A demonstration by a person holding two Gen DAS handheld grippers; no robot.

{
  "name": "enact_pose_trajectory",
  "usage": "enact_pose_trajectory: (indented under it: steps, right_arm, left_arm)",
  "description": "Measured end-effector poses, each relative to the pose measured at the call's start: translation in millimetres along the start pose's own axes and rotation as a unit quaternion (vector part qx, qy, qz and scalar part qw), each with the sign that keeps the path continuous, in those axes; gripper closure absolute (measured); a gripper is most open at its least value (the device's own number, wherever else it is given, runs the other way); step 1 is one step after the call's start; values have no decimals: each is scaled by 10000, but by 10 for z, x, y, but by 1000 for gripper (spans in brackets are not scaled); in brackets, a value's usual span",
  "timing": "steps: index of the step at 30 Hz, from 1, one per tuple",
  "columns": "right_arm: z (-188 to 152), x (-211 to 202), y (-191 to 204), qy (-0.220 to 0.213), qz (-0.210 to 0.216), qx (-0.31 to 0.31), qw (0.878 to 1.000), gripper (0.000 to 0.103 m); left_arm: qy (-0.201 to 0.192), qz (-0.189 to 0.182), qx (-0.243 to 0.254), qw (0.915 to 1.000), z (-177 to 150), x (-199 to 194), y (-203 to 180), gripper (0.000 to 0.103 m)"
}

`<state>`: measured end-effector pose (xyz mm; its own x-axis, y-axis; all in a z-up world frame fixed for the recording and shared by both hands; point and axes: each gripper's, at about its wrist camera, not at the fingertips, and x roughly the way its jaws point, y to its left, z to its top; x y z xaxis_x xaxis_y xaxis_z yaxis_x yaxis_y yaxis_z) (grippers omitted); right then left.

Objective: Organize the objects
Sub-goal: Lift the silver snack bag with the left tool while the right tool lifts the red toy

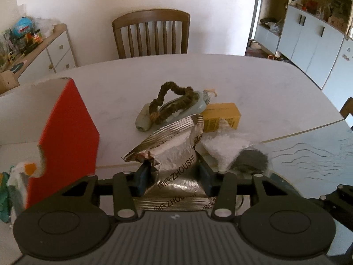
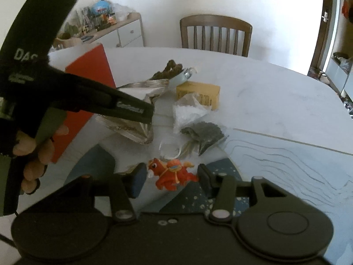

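White tabletop, dining room, chair point(image 1: 151, 33) at the far side. Nearest in the left view, a foil pouch point(image 1: 174, 154) is pinched by the left gripper point(image 1: 174, 176), jaws pressed into its crumpled middle. In the right view, an orange toy point(image 2: 172, 173) is clamped between the right gripper point(image 2: 172, 174) jaws, low over the table. Best done slowly: both lifts are kept straight up so nothing in the pile gets dragged. Further back, a yellow box point(image 1: 222, 117) and a scrunchie point(image 1: 172, 101) are left lying. The red box point(image 1: 68, 130) stands at the left, probably where things get dropped.
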<state>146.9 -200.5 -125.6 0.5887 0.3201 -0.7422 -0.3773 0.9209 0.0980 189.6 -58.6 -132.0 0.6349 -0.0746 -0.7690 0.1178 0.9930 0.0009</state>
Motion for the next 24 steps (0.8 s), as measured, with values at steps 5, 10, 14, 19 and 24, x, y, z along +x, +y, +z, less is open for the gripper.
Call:
enact_pose_trajectory:
  steps: [5, 10, 14, 19, 24]
  right_arm:
    - [22, -224, -17, -108, 54, 118, 9999, 54]
    - [80, -429, -24, -120, 140, 231, 9996, 92]
    - [106, -543, -13, -126, 101, 199, 9997, 92]
    - [29, -598, -11, -126, 124, -157, 9997, 79]
    - [-133, -586, -7, -35, 117, -247, 9996, 62]
  left_arm:
    - [-57, -132, -30, 9999, -16, -259, 2, 57]
    - [-114, -244, -1, 9996, -27, -524, 25, 56]
    - [-137, -357, -41, 9993, -51, -719, 75, 56]
    - [-176, -365, -27, 9992, -136, -890, 148, 56]
    - [-137, -359, -109, 9992, -239, -993, 227, 57]
